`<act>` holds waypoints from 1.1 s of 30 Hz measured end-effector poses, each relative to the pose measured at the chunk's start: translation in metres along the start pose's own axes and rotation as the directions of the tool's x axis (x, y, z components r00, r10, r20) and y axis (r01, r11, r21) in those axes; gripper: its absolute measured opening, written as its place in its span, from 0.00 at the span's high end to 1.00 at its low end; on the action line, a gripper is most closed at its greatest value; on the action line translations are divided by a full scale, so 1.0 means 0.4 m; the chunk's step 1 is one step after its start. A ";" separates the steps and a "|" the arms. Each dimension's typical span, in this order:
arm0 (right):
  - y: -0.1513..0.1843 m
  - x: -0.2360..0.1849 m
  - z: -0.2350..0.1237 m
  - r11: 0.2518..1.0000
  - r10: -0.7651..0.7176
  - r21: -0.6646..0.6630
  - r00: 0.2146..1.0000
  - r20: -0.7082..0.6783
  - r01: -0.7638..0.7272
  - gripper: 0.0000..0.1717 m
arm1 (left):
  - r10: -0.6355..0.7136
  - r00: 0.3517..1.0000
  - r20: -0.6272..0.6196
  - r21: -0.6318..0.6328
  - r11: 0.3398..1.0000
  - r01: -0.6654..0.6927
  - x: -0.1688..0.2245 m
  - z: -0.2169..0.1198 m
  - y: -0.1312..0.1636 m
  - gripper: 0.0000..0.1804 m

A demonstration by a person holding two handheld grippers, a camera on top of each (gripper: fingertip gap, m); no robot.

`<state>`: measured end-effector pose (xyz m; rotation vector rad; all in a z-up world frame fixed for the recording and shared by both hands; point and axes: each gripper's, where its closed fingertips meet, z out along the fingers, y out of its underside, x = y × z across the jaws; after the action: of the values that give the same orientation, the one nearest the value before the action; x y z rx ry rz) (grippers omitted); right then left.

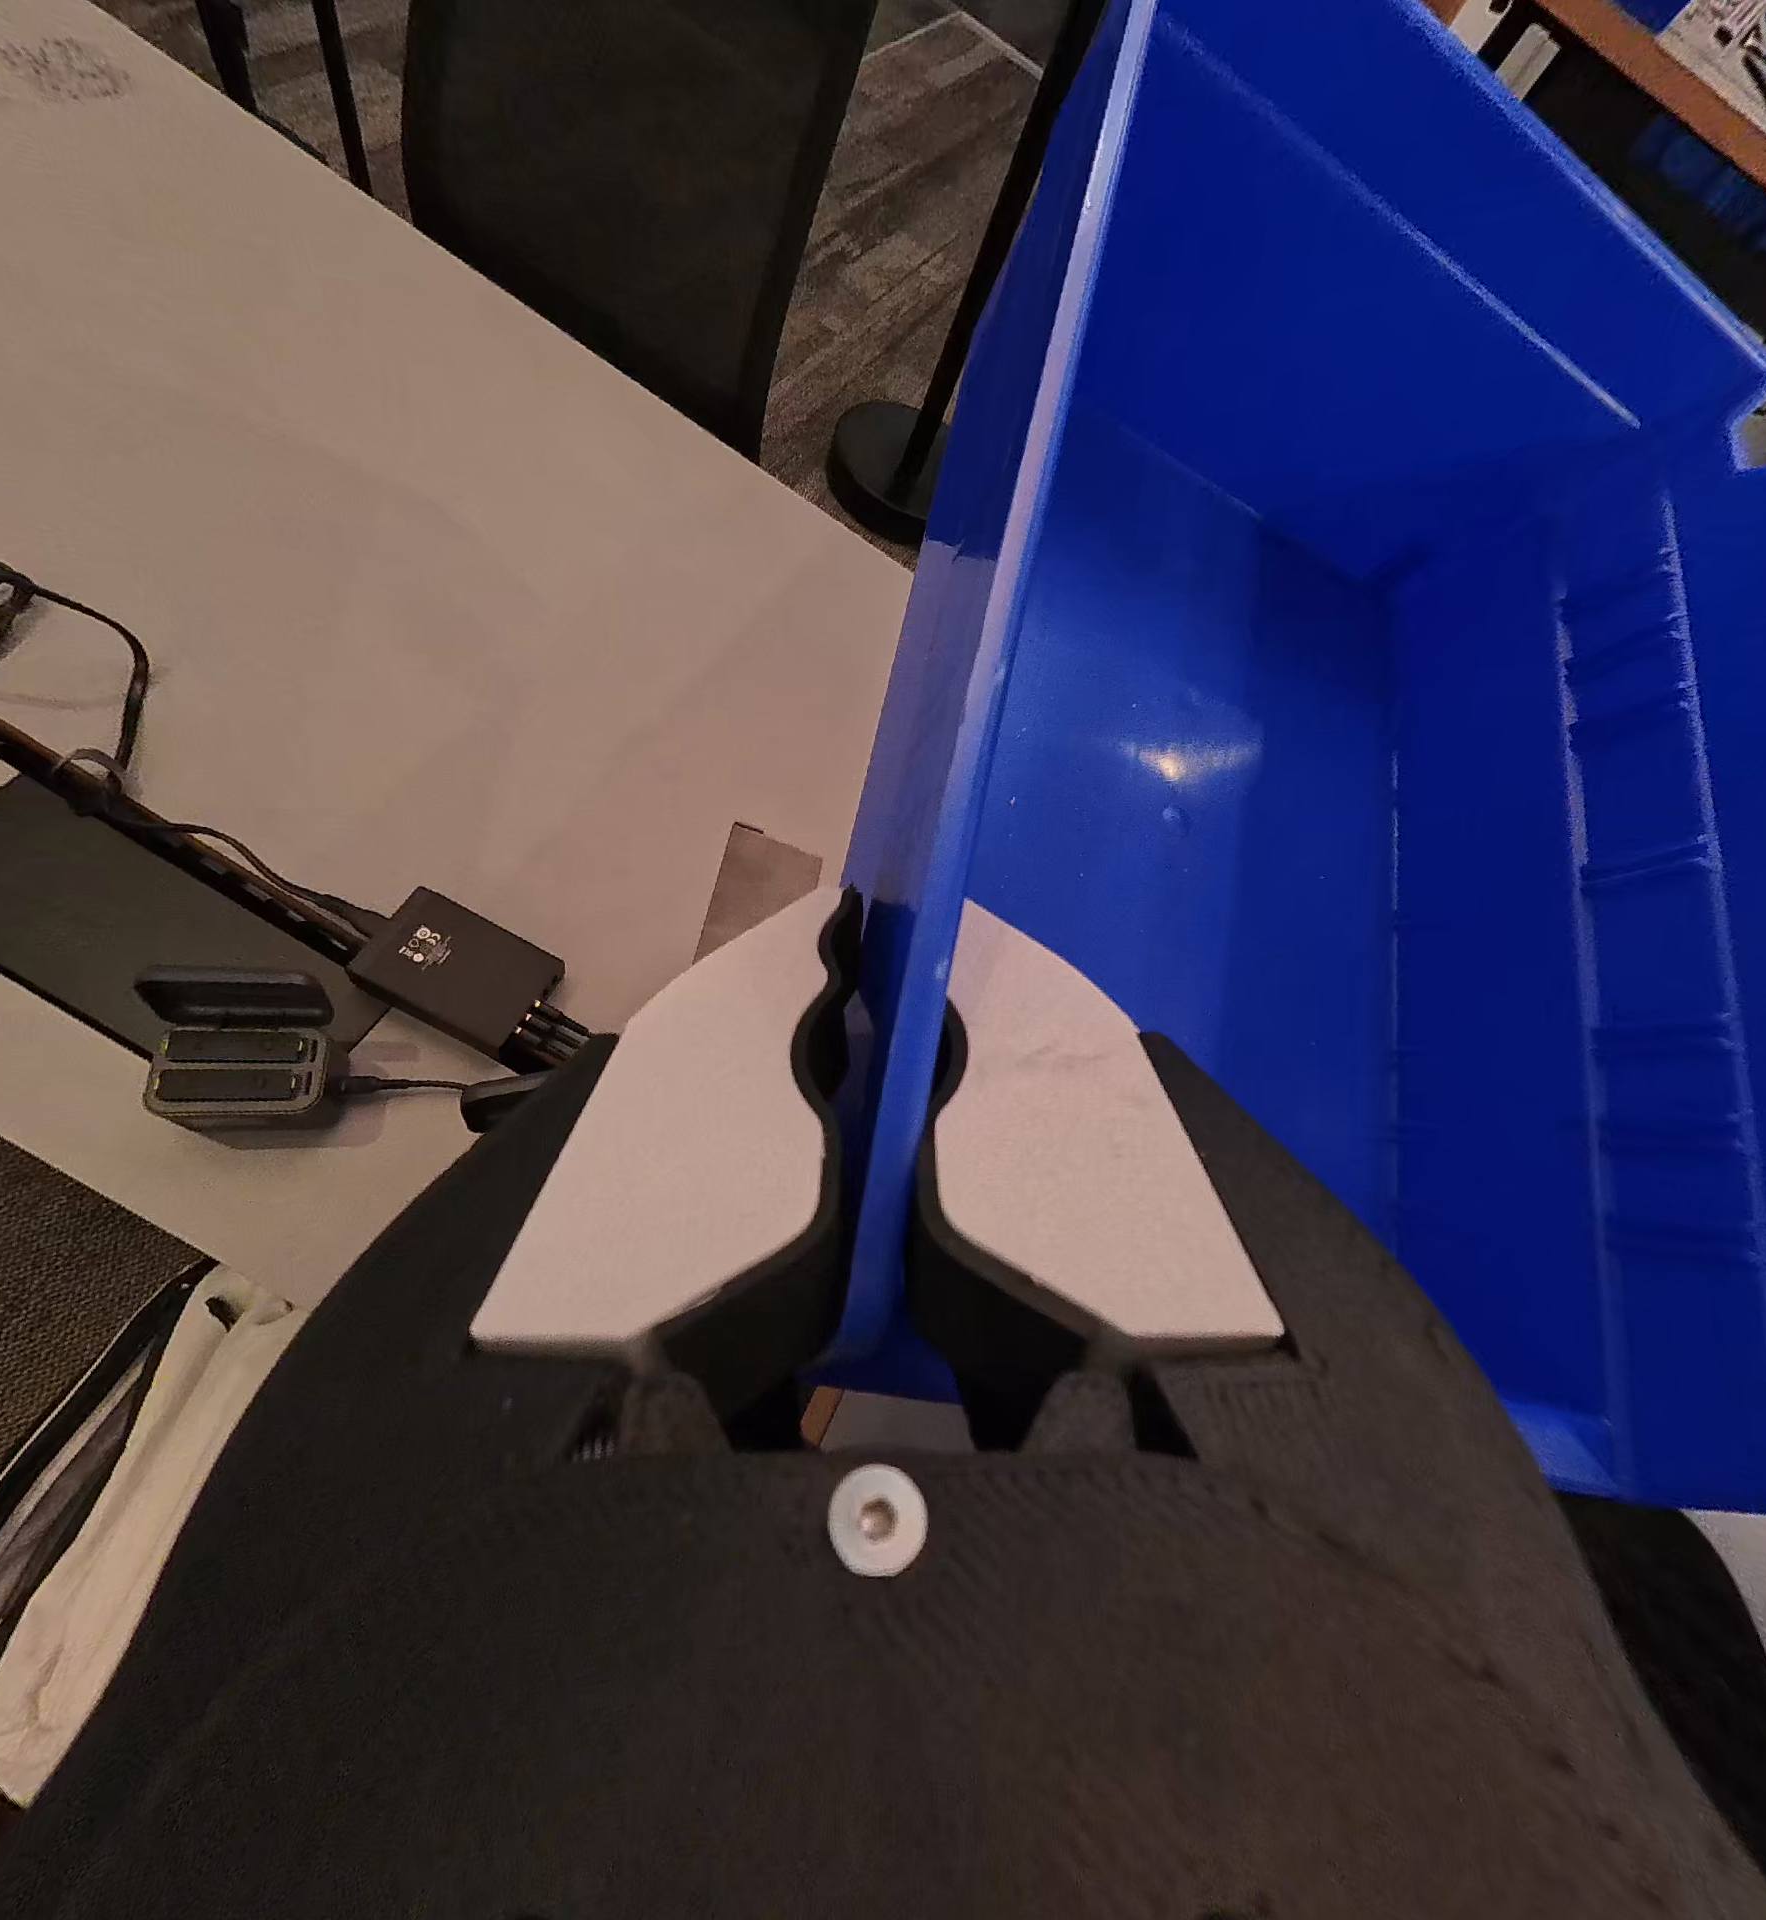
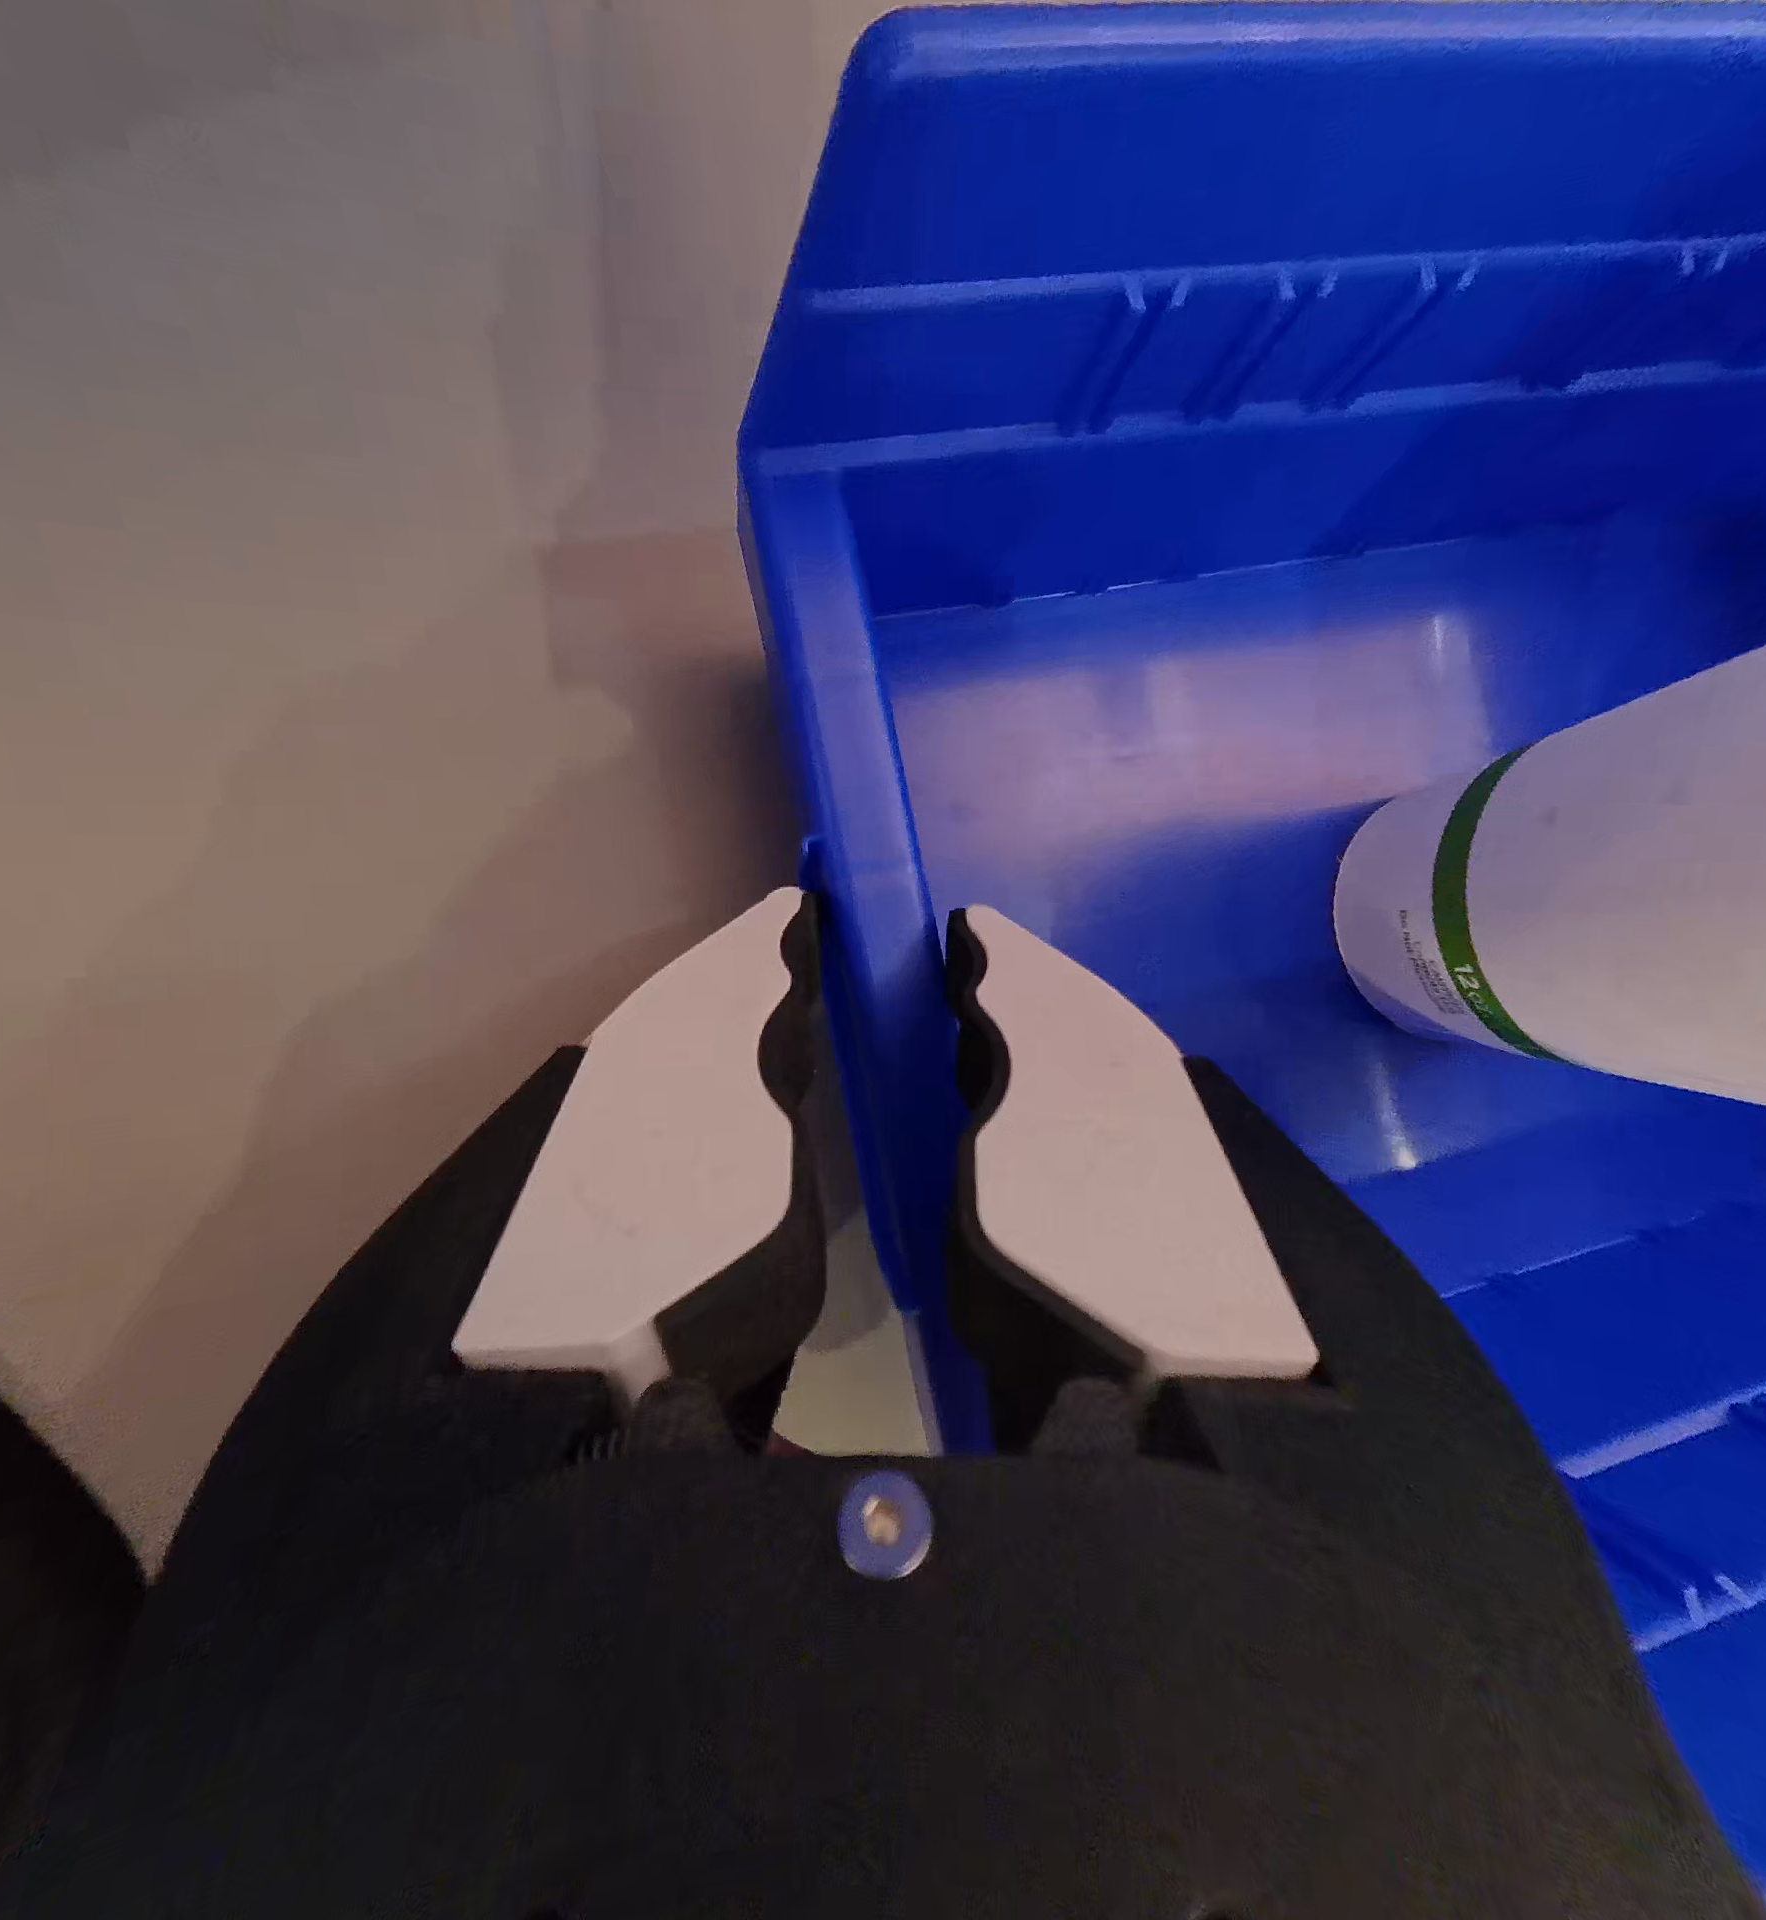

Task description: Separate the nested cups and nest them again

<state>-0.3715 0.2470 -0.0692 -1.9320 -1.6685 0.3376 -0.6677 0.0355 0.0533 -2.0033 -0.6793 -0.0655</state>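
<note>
I have both grippers clamped on walls of the blue bin (image 1: 1274,727), my left gripper (image 1: 884,935) nearly shut on one, my right gripper (image 2: 874,925) wider on a thicker rim, while the white cup (image 2: 1627,914) lies tipped inside it and chargers (image 1: 235,1070) sit beside it.

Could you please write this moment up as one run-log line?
left gripper: shut on bin wall | right gripper: shut on bin wall | cup: lying in bin, ungrasped
</note>
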 end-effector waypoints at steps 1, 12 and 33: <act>-0.006 0.007 0.005 1.000 0.009 -0.003 1.000 -0.001 -0.009 0.86 | 0.001 1.000 -0.002 0.004 1.000 -0.001 0.002 -0.003 -0.004 0.96; -0.062 -0.054 -0.232 0.955 -0.015 0.296 1.000 -0.020 0.021 0.55 | 0.038 0.994 -0.101 0.094 0.995 -0.028 0.099 -0.058 -0.099 0.96; 0.471 -0.112 -1.065 0.550 0.176 0.762 0.940 0.293 -0.341 0.76 | 0.301 0.358 -0.884 0.169 0.919 -0.356 1.290 -0.161 0.038 0.96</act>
<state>0.0009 0.0858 0.1640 -1.4184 -0.9878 1.2070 -0.2109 0.2012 0.2390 -1.7465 0.4645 -0.8787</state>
